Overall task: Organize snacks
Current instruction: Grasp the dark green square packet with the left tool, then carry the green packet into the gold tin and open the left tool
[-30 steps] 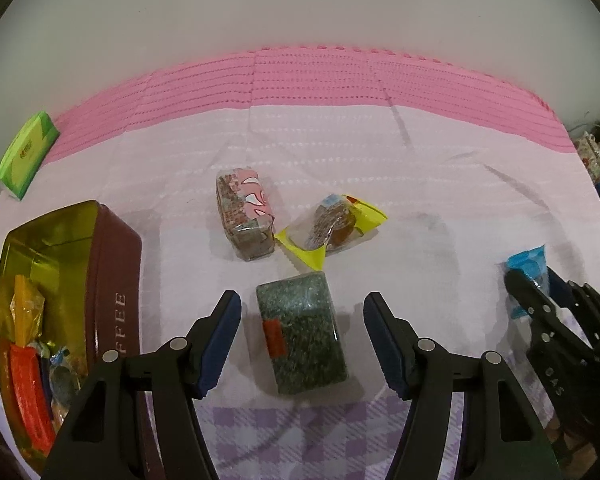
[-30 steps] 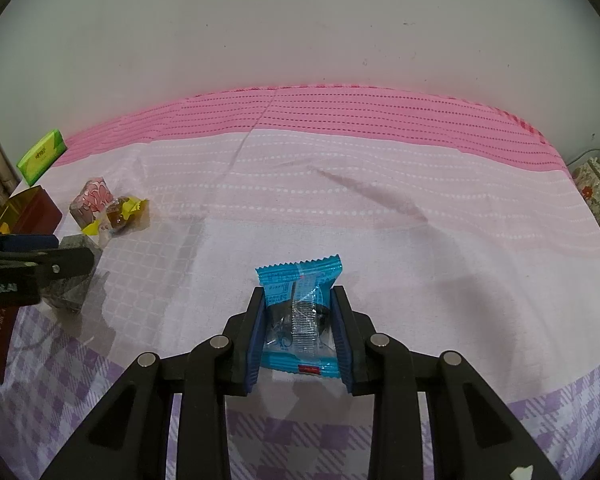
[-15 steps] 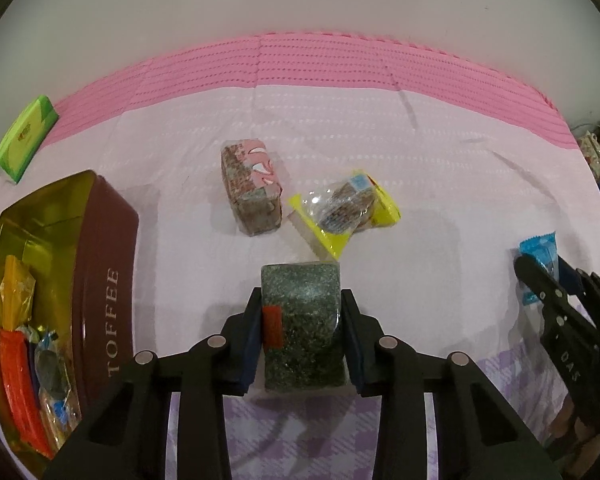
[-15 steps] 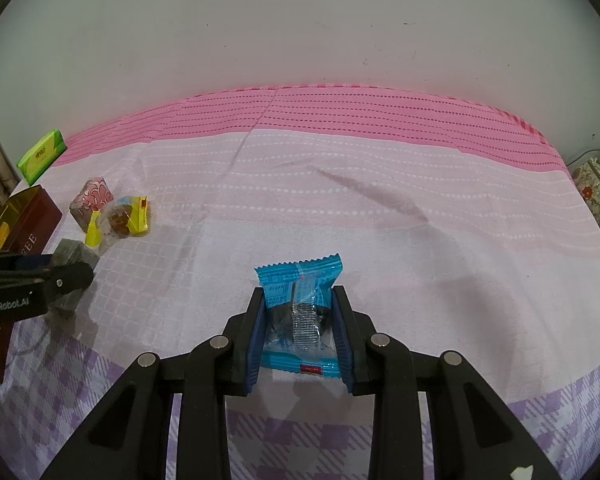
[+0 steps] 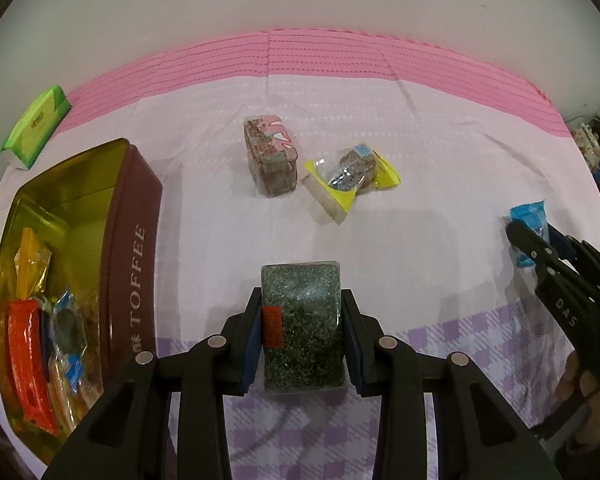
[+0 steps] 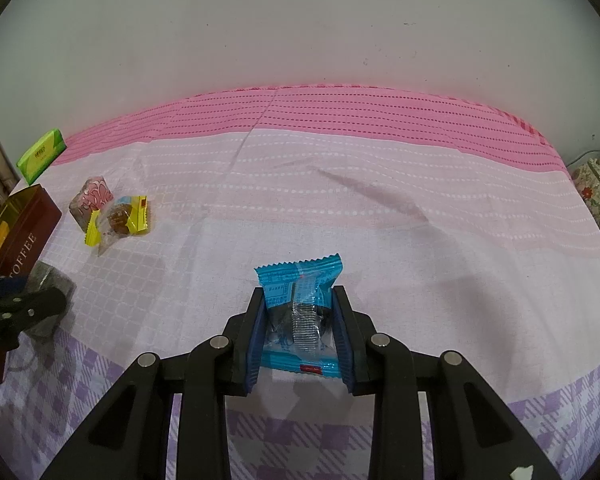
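Note:
My left gripper [image 5: 302,336] is shut on a dark green speckled snack block [image 5: 302,320] with a red label, its pads pressing both long sides. Left of it stands an open brown toffee tin [image 5: 132,264] with several wrapped snacks inside. Beyond the block lie a pink-topped snack block [image 5: 270,160] and a yellow-edged clear packet [image 5: 352,178]. My right gripper [image 6: 300,330] is shut on a blue wrapped snack [image 6: 300,300] over the cloth. In the right wrist view the tin [image 6: 24,236] and the left gripper [image 6: 24,304] show at the far left.
A pink, white and purple-checked cloth [image 6: 380,208] covers the table up to a grey wall. A green packet [image 5: 36,126] lies at the back left. Boxes and clutter [image 6: 594,192] sit off the right edge. A person's hand [image 5: 588,400] holds the right gripper.
The left gripper's jaws closed from wide open onto the green block and then shifted it a little toward the near edge. The right gripper kept still with the blue snack.

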{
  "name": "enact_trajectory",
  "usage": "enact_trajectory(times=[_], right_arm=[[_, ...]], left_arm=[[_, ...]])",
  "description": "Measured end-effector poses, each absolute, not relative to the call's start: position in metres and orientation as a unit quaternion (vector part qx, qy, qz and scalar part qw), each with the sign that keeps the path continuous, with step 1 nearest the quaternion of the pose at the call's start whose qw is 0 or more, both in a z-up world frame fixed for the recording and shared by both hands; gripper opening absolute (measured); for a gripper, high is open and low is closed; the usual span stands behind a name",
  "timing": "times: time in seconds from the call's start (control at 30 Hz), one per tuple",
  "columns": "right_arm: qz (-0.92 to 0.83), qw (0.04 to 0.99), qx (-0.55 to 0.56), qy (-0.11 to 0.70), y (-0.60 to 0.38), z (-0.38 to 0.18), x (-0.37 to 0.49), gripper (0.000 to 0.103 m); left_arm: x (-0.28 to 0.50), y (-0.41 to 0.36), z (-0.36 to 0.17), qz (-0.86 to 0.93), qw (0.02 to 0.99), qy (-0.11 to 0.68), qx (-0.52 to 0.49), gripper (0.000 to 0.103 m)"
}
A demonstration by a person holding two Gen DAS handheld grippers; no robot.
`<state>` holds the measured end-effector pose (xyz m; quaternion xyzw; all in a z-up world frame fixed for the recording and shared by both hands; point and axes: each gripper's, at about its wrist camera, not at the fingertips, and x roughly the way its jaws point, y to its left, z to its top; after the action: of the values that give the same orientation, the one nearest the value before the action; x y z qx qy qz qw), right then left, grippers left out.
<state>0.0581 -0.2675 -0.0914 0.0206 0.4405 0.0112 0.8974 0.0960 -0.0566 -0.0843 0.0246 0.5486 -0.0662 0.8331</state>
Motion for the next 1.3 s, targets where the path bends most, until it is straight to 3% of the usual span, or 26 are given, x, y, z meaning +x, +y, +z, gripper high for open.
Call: enact_trajectory(times=[0.53,1.3], right_arm=[[0.011,0.897,0.018,0.441,-0.266,-0.091,0.058,0.029],[0.011,0.897,0.017,0.441,-0.266,-0.091,0.058,0.029]], left_arm=[[0.086,-0.032,-0.047,-0.056,0.852,0.52,0.008,0.036],[0.087,0.085,-0.01,0.055,0.866,0.495,-0.04,0.036]])
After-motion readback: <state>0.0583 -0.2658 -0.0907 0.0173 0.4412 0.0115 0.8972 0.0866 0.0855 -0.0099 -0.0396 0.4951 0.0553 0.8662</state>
